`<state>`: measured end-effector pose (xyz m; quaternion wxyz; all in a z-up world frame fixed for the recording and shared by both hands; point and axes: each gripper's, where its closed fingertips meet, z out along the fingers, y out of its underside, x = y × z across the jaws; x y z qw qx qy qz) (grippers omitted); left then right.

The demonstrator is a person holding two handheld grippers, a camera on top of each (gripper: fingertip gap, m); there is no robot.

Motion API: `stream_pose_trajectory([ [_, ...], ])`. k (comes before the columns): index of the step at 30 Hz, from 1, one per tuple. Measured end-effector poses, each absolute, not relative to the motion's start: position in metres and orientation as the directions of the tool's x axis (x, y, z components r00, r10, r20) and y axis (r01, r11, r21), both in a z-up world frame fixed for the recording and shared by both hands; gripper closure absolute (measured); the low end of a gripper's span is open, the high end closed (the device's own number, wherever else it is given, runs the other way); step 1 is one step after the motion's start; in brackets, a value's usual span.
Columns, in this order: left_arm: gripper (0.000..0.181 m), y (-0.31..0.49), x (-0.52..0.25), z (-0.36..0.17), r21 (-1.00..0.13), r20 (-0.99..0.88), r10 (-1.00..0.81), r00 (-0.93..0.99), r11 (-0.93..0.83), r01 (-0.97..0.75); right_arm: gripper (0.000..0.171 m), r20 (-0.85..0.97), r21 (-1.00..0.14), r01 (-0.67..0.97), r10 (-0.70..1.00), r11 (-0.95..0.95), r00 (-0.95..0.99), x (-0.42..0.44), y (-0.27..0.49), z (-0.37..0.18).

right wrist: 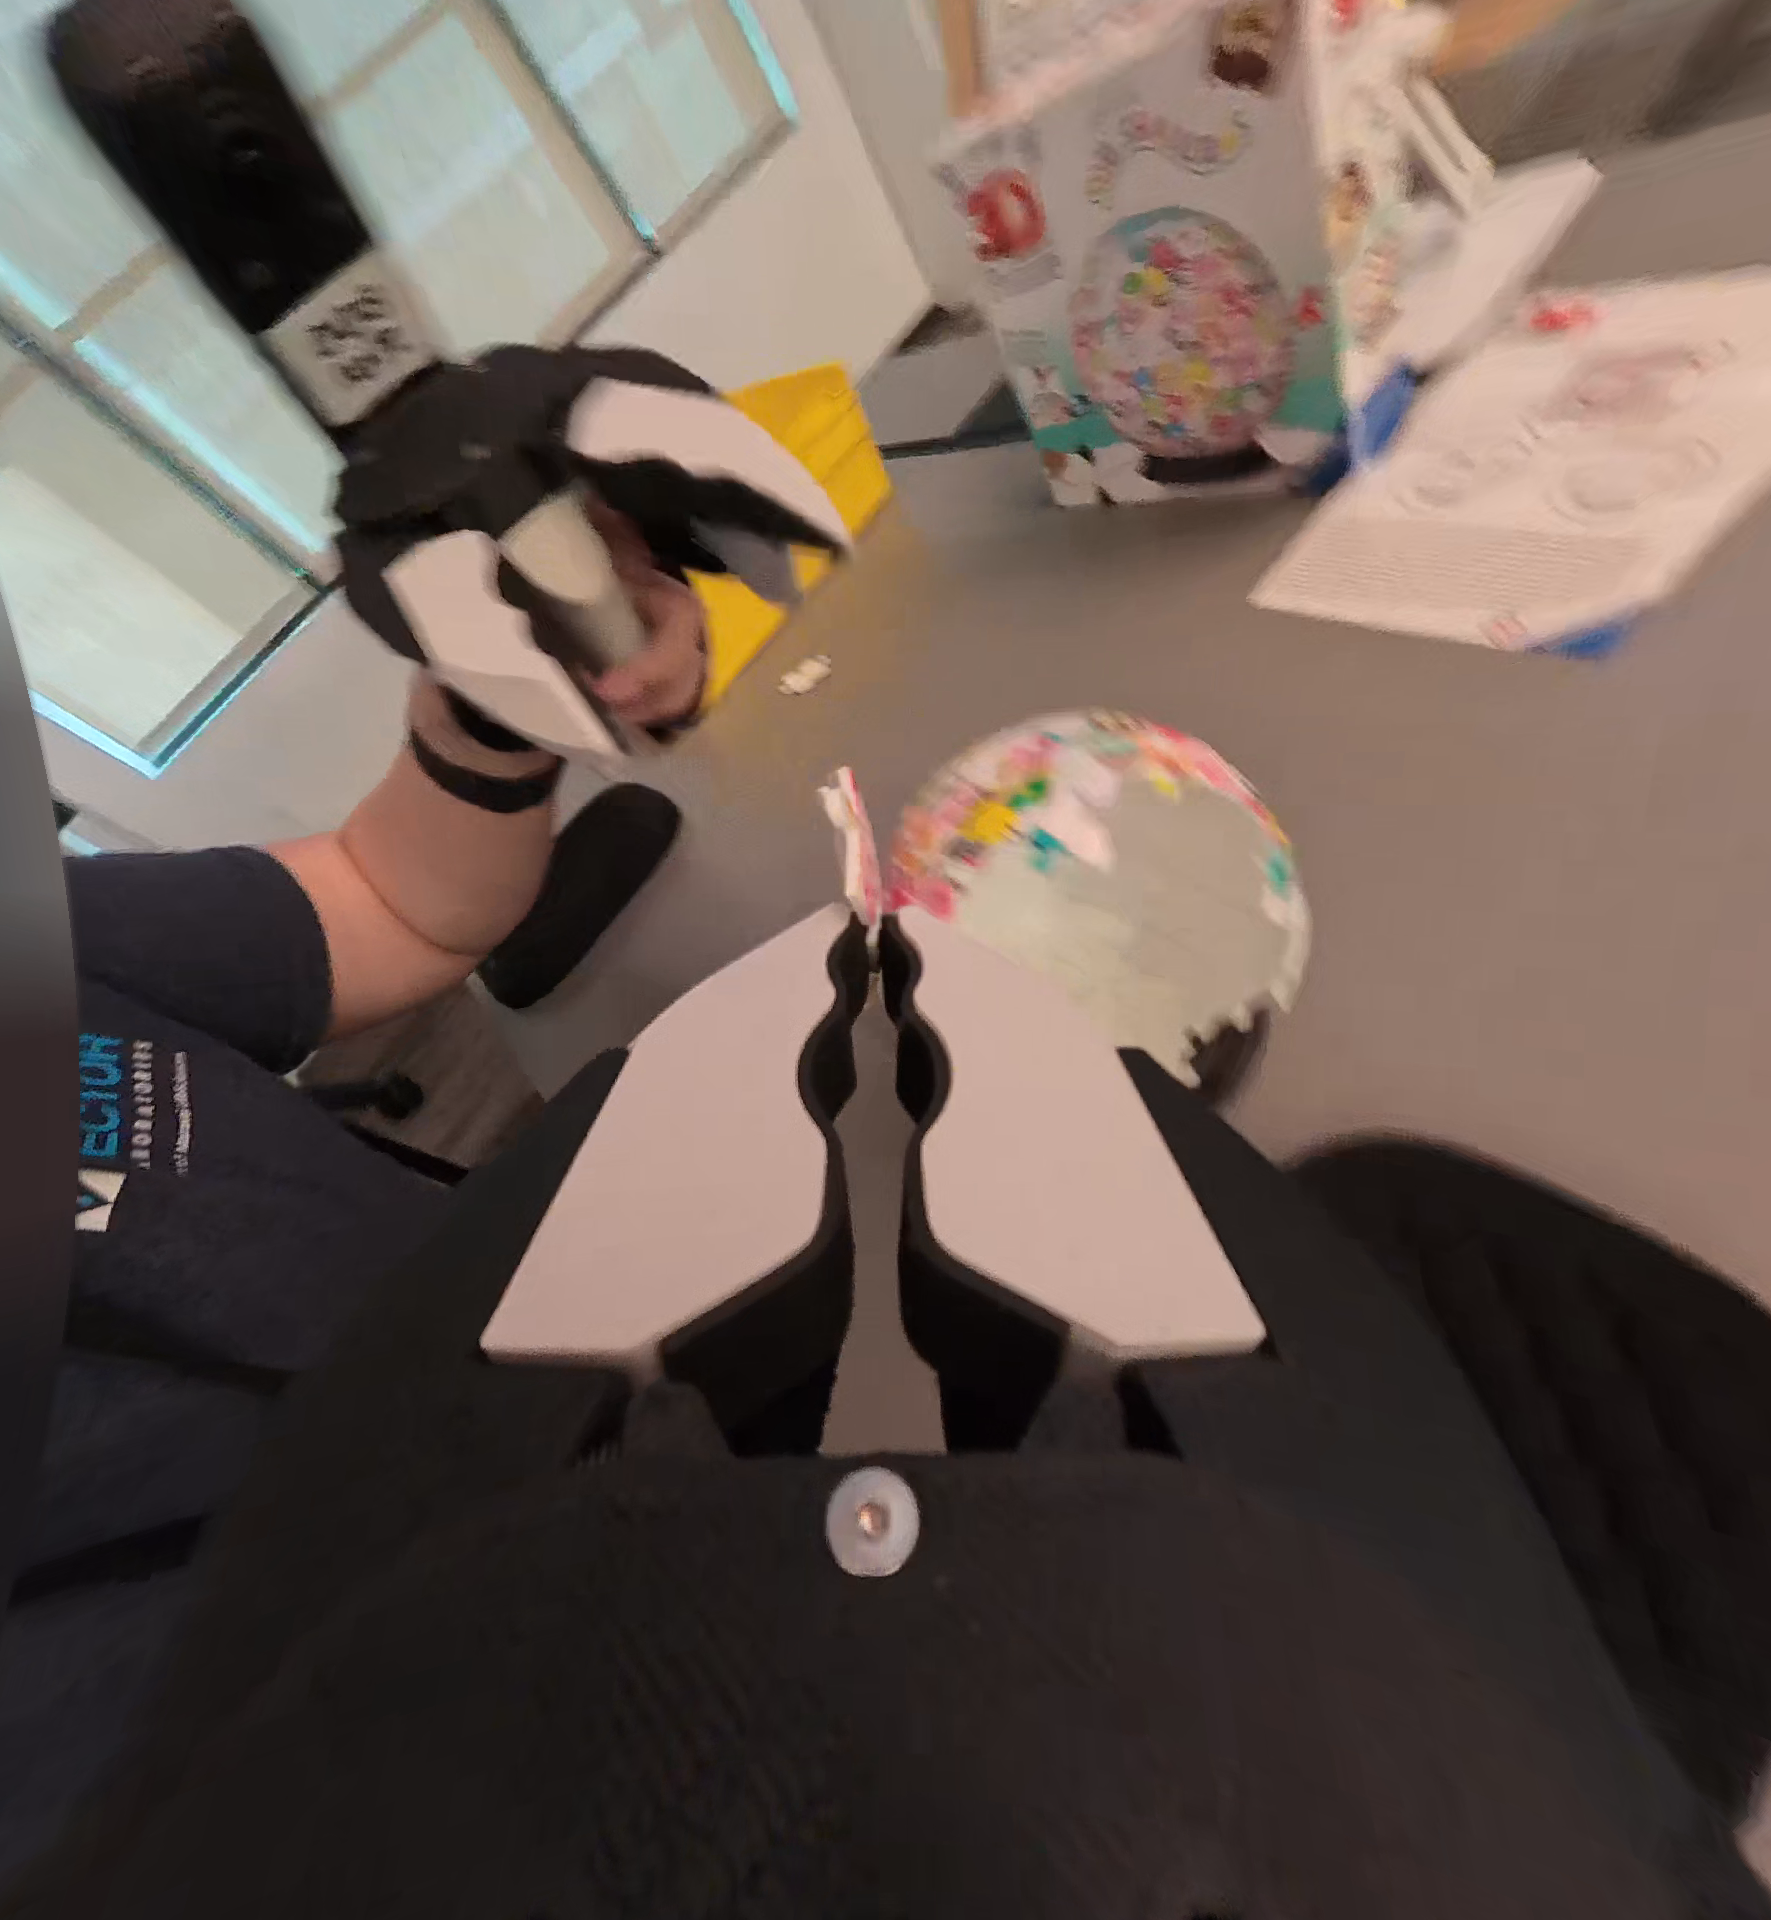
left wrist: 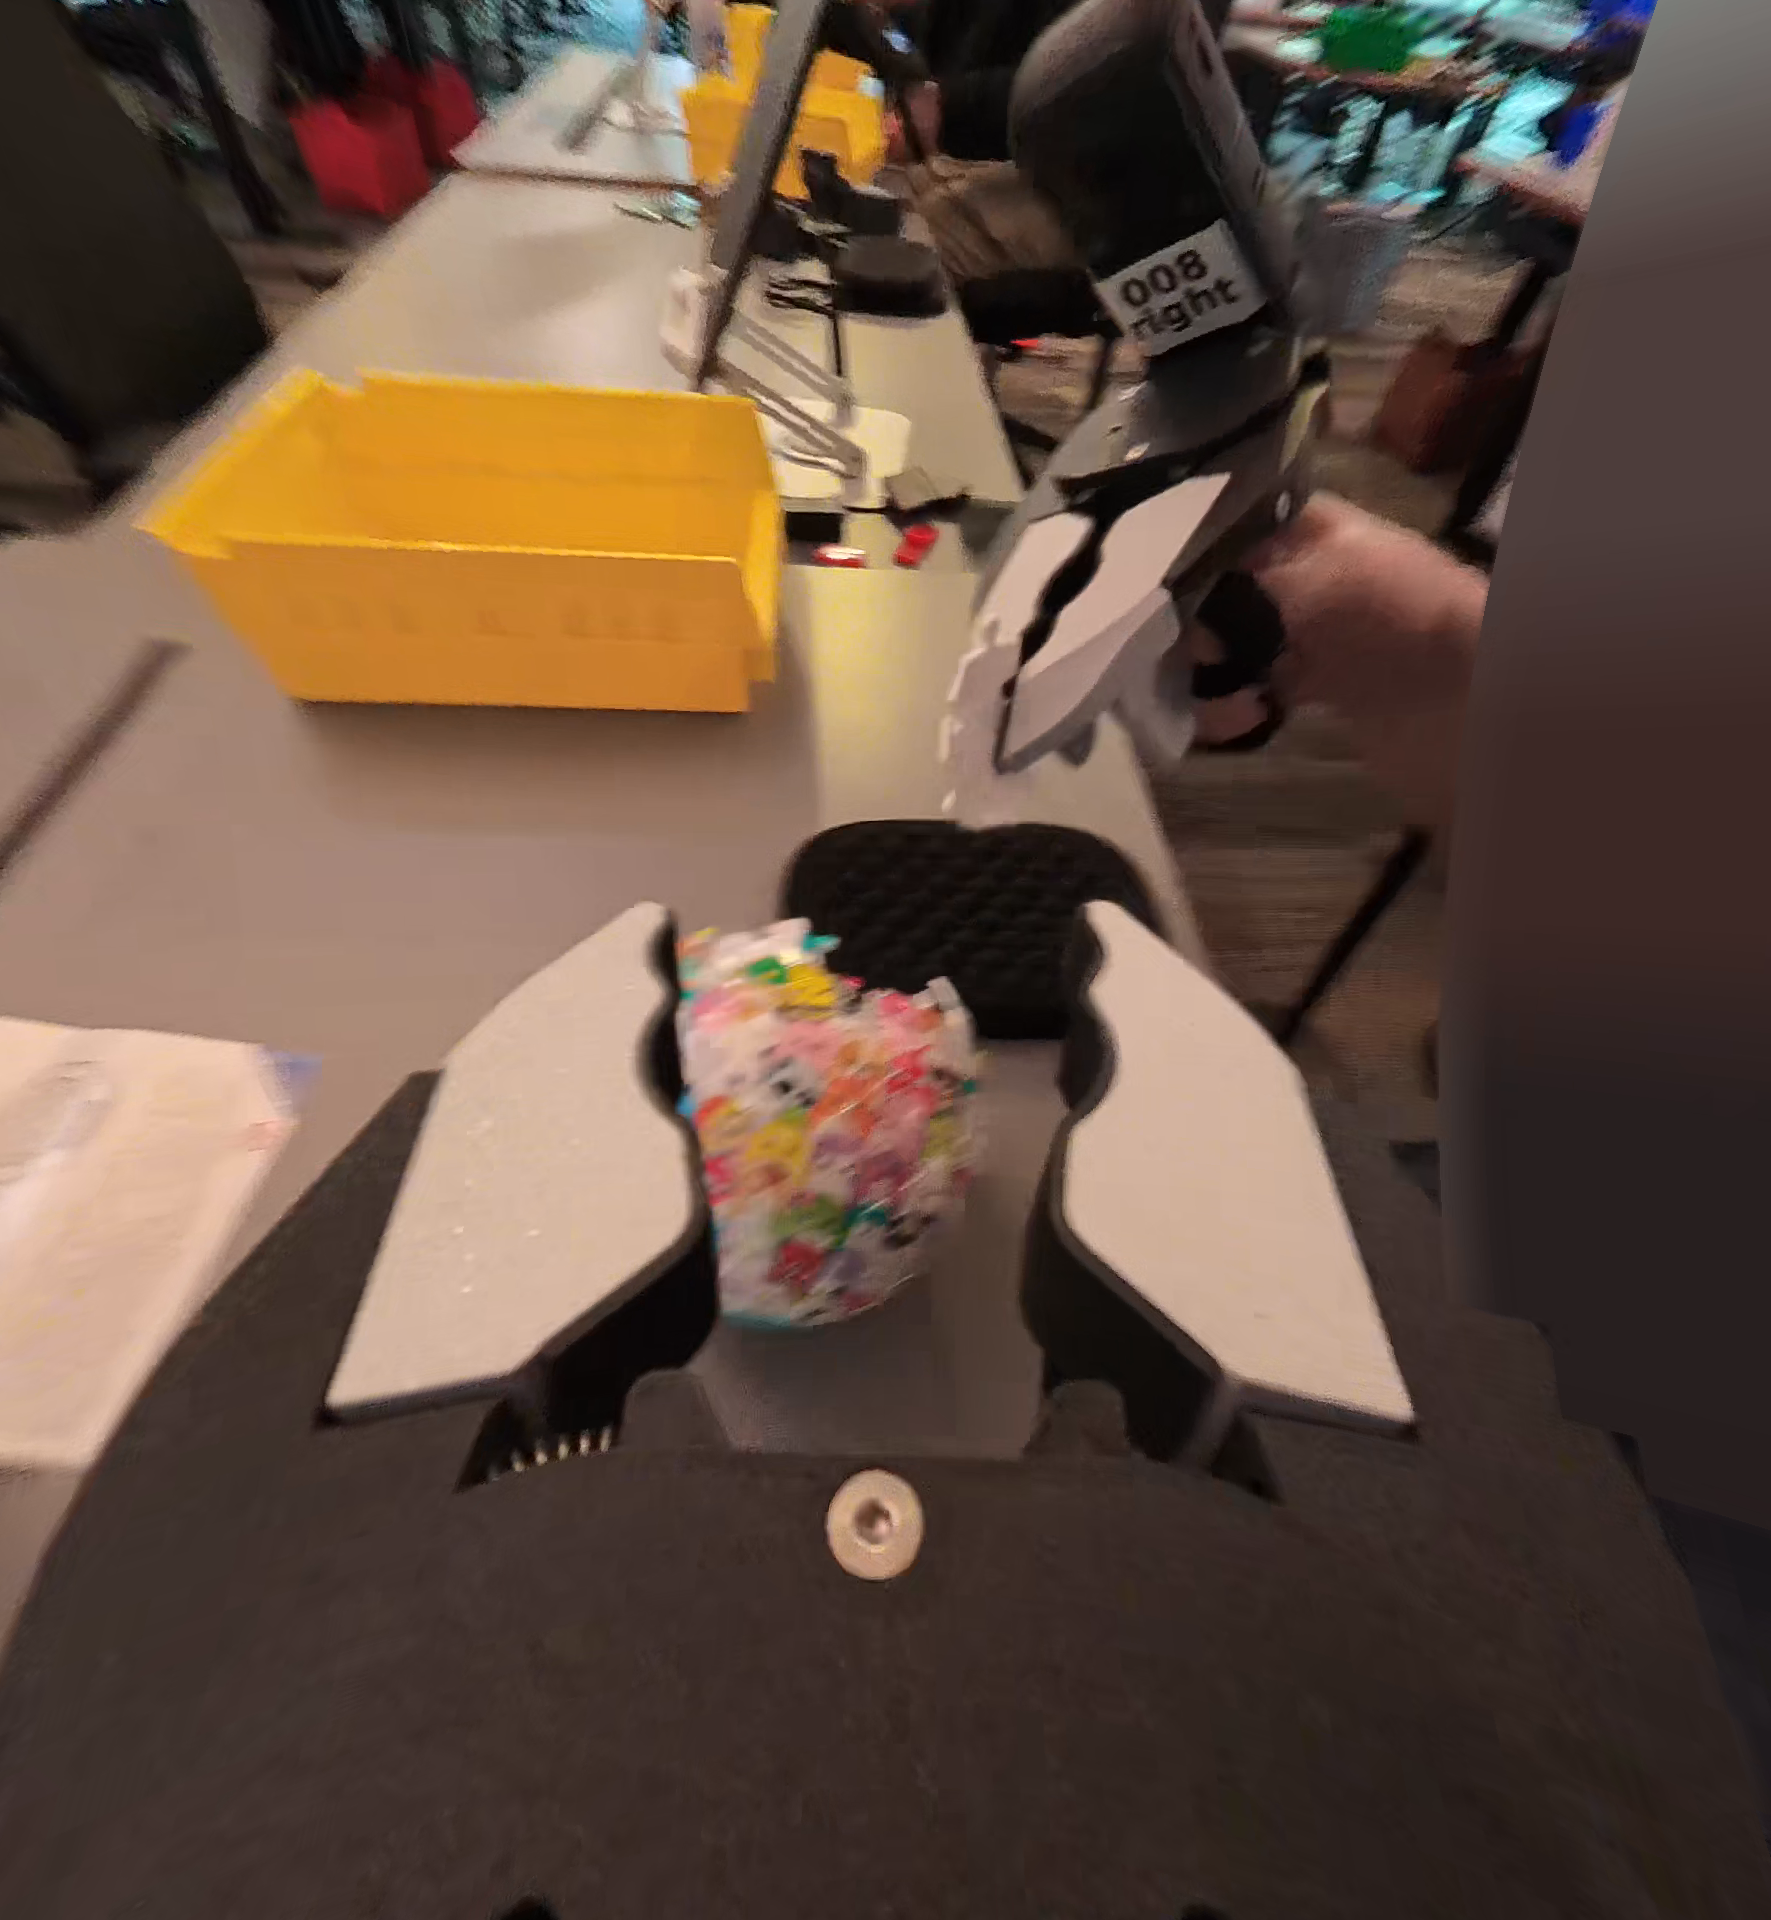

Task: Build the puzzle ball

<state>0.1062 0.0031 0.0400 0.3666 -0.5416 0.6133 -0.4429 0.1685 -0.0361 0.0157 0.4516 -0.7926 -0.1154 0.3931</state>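
Grey tabletop (left wrist: 445, 831): left hand-held gripper (left wrist: 876, 1029) spread wide around half-built puzzle ball (left wrist: 829, 1132); right hand-held gripper (right wrist: 876, 935) pinching puzzle piece (right wrist: 853, 842) beside ball.

A part-built puzzle ball (left wrist: 829, 1132) carries a busy multicoloured print of pink, yellow, green and teal on white outside and plain pale grey inside (right wrist: 1099, 914), beside a bright yellow plastic bin (left wrist: 486, 540), a black honeycomb-textured pad (left wrist: 954, 904) and a grey tabletop (left wrist: 393, 831).
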Motion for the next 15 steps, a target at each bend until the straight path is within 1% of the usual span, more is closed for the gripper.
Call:
stream_pose_trajectory([
  [1,0.094,0.012,0.099,0.036,-0.945,-0.034,-0.993,-0.116,0.07,-0.321,0.168,-0.552,-0.768,-0.193,0.479,-0.61,0.682,0.182,-0.036,0.002],
  [3,0.083,0.023,0.088,0.019,-0.946,-0.11,-0.988,-0.112,0.139,-0.294,0.168,-0.645,-0.664,-0.258,0.362,-0.702,0.673,0.197,-0.031,-0.032],
  [5,0.074,0.024,0.086,-0.009,-0.94,-0.127,-0.98,-0.153,0.168,-0.298,0.168,-0.738,-0.553,-0.291,0.297,-0.781,0.606,0.191,-0.028,-0.058],
  [6,0.069,0.023,0.087,-0.023,-0.933,-0.129,-0.976,-0.178,0.18,-0.311,0.168,-0.75,-0.522,-0.282,0.275,-0.805,0.601,0.187,-0.026,-0.069],
  [9,0.061,0.02,0.093,-0.051,-0.911,-0.195,-0.951,-0.239,0.266,-0.316,0.168,-0.752,-0.473,-0.257,0.234,-0.842,0.616,0.181,-0.016,-0.093],
  [10,0.061,0.019,0.096,-0.058,-0.903,-0.203,-0.944,-0.26,0.283,-0.322,0.168,-0.759,-0.459,-0.26,0.223,-0.85,0.612,0.18,-0.011,-0.097],
  [12,0.057,0.021,0.102,-0.069,-0.9,-0.183,-0.942,-0.283,0.276,-0.338,0.168,-0.763,-0.435,-0.246,0.209,-0.866,0.612,0.179,-0.005,-0.103],
  [15,0.056,0.027,0.108,-0.077,-0.907,-0.163,-0.939,-0.304,0.263,-0.328,0.168,-0.752,-0.4,-0.206,0.191,-0.893,0.631,0.177,-0.002,-0.116],
])
